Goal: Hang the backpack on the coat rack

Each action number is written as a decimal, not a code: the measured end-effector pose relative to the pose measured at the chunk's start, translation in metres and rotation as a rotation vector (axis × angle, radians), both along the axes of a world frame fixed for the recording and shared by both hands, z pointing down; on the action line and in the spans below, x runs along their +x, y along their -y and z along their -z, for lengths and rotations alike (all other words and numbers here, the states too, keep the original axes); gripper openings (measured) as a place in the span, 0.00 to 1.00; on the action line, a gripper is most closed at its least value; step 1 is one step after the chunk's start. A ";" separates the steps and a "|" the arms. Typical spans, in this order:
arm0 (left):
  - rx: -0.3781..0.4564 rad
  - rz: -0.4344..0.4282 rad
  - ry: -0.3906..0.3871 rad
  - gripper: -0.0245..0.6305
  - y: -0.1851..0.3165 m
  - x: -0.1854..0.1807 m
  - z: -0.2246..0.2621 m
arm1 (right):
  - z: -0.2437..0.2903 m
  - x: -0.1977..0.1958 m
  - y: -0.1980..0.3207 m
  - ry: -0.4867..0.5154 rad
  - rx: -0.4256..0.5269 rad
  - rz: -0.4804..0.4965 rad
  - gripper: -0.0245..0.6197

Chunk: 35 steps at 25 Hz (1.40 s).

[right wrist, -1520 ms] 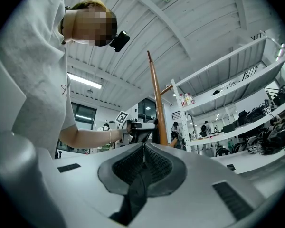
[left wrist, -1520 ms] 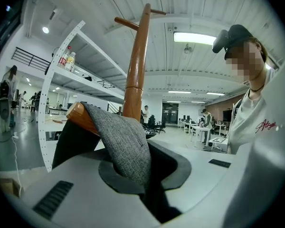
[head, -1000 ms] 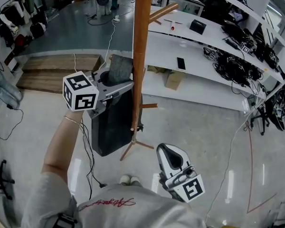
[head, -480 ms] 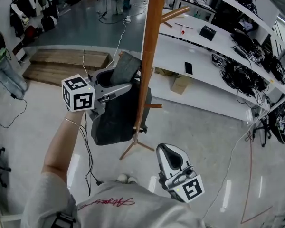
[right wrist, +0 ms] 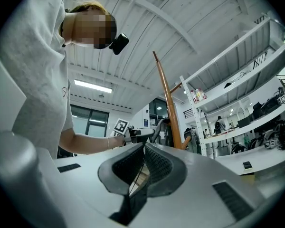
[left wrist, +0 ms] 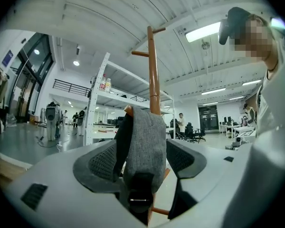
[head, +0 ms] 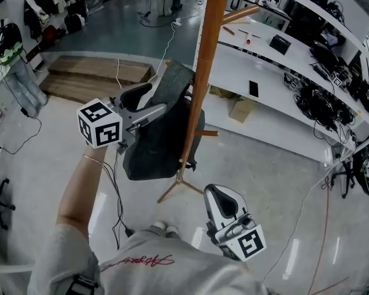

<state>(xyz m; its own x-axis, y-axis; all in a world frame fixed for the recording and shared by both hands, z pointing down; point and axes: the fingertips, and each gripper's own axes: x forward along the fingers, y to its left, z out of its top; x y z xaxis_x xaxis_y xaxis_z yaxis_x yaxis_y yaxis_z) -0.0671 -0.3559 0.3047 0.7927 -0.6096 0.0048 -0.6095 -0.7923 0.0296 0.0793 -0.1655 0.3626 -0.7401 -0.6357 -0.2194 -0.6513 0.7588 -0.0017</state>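
Observation:
A dark grey backpack [head: 160,141] hangs against the tall orange-brown coat rack pole [head: 203,72]. Its grey strap [left wrist: 143,141] is looped over a wooden peg [left wrist: 128,110]. My left gripper [head: 157,98] is level beside the pole. Its jaws stand wide, and the strap hangs between them with a gap on each side. In the left gripper view the left gripper [left wrist: 142,158] looks straight at the strap and the pole [left wrist: 153,70]. My right gripper [head: 218,195] is low near my body, shut and empty. In the right gripper view the right gripper [right wrist: 143,151] sees the pole [right wrist: 167,103].
White shelving with desks [head: 264,60] runs behind and right of the rack. A cardboard box [head: 240,109] lies under it. A wooden platform [head: 92,78] is at far left. Black cables [head: 114,208] trail over the floor by my feet. The rack's tripod feet [head: 172,189] spread out.
The left jaws have spread apart off the strap, and the left gripper has drawn back a little from the pole. The backpack stays hanging on the rack. The right gripper has kept still.

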 end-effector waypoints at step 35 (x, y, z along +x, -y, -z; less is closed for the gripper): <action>0.031 0.206 -0.198 0.06 -0.305 -0.047 -0.017 | 0.014 -0.099 -0.186 -0.033 0.018 0.021 0.07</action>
<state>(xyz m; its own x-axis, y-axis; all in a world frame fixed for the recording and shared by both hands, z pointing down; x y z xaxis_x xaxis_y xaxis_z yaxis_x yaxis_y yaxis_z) -0.1138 -0.0506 0.3217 0.6356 -0.7555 -0.1590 -0.7426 -0.6545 0.1418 -0.0199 0.0208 0.3481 -0.7599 -0.6164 -0.2063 -0.6350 0.7718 0.0332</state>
